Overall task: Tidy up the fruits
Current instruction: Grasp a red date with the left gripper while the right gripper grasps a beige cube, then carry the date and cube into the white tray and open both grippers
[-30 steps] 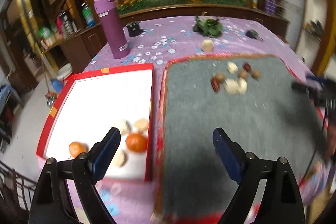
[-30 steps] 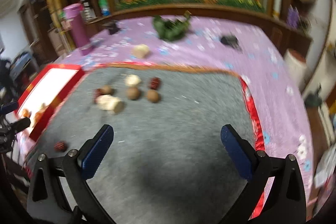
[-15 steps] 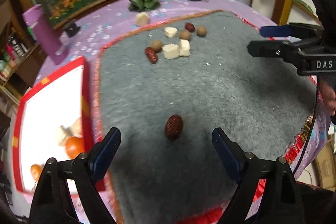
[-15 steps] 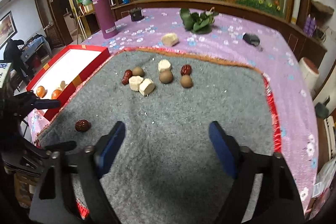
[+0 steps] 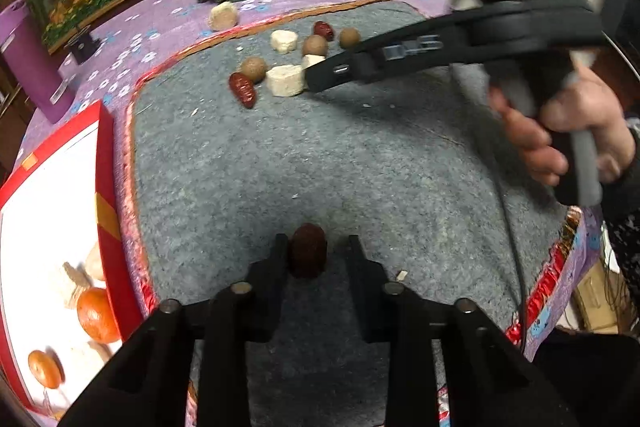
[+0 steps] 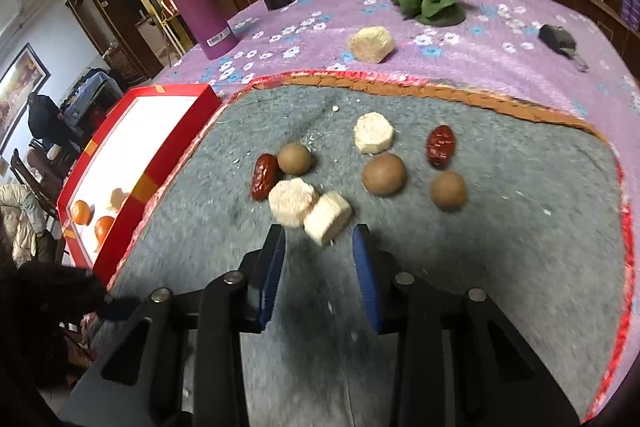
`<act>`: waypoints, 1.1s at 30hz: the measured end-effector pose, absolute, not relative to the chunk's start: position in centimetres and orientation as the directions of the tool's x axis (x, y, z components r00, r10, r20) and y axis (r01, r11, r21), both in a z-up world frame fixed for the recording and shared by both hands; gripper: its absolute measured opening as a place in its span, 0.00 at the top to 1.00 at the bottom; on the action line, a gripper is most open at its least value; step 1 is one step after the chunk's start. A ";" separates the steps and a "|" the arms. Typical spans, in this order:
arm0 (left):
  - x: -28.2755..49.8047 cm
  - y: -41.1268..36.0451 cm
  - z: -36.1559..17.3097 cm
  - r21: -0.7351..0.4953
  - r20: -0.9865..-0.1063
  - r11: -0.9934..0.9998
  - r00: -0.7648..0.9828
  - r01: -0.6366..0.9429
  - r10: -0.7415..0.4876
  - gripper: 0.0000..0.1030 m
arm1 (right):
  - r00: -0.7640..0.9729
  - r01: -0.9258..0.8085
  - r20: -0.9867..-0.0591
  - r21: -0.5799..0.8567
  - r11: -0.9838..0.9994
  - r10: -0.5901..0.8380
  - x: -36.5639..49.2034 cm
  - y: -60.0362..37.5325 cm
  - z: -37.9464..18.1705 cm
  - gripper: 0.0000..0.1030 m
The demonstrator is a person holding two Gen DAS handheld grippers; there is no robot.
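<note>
The right gripper's (image 5: 316, 79) tip crosses the left view from 3 o'clock and covers part of the fruit cluster there, hiding most of one pale block (image 6: 328, 218); the hand (image 5: 560, 135) holding it is blurred, and the tray (image 5: 105, 163) is cut off at the left edge of that view, so only part of its white floor shows. In the tray lie two oranges (image 5: 97, 315) and some pale pieces too blurred to name. The left gripper (image 5: 314, 253) is narrowed around a dark red date (image 5: 307, 255) lying on the grey mat (image 5: 320, 155) at 6 o'clock; the date sits between the fingers, close to the left one, but whether they press it cannot be told. In the right wrist view the right gripper (image 6: 319, 269) is also narrow, its blue pads either side of a gap just below the pale block, which lies at the tips and not clearly gripped; the block is smeared by motion. Beside it at 10 o'clock is a second block (image 6: 292, 202), touching it, then a date (image 6: 264, 175), three brown round fruits (image 6: 384, 174), another block and another date (image 6: 441, 146). On the purple worktop (image 6: 480, 59) beyond the mat are one more block, a leafy bunch (image 6: 428, 1) and a purple bottle (image 6: 200, 7).
</note>
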State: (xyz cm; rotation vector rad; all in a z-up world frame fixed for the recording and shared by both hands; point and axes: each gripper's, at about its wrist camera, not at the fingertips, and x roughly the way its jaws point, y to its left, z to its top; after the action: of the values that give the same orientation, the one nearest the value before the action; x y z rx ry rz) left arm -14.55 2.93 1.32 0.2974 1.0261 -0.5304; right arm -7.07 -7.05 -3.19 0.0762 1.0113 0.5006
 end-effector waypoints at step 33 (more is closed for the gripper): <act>-15.8 8.0 4.1 -0.187 -0.753 0.896 0.527 0.403 -0.395 0.84 | 0.352 -0.247 -0.520 0.750 0.613 0.778 -7.1 -11.9 -3.7 0.83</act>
State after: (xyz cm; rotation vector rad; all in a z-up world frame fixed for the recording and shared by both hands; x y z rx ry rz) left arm -15.82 7.97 4.10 0.0102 0.8967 -0.4765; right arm -7.06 -11.91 -3.71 0.6241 1.0015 0.7212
